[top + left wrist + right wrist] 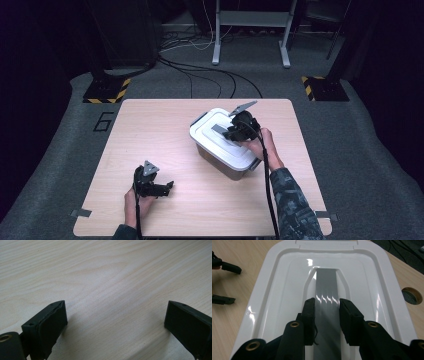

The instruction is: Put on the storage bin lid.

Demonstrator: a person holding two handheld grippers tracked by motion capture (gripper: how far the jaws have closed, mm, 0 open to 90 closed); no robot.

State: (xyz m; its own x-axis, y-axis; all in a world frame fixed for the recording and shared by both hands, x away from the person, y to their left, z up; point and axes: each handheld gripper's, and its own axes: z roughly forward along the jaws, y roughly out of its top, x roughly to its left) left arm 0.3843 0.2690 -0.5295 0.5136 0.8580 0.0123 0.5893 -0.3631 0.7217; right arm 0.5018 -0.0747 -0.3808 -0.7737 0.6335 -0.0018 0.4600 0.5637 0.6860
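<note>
Right gripper (327,308) clamps the grey handle (326,287) at the lid's (274,290) centre; glossy, stiff plastic, likely light; left gripper (159,186), at seven o'clock, gapes empty

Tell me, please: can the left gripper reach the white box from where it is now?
Probably yes. The left gripper sits open, with bare table between it and the white box. The right gripper already clamps the lid's grey handle.
</note>
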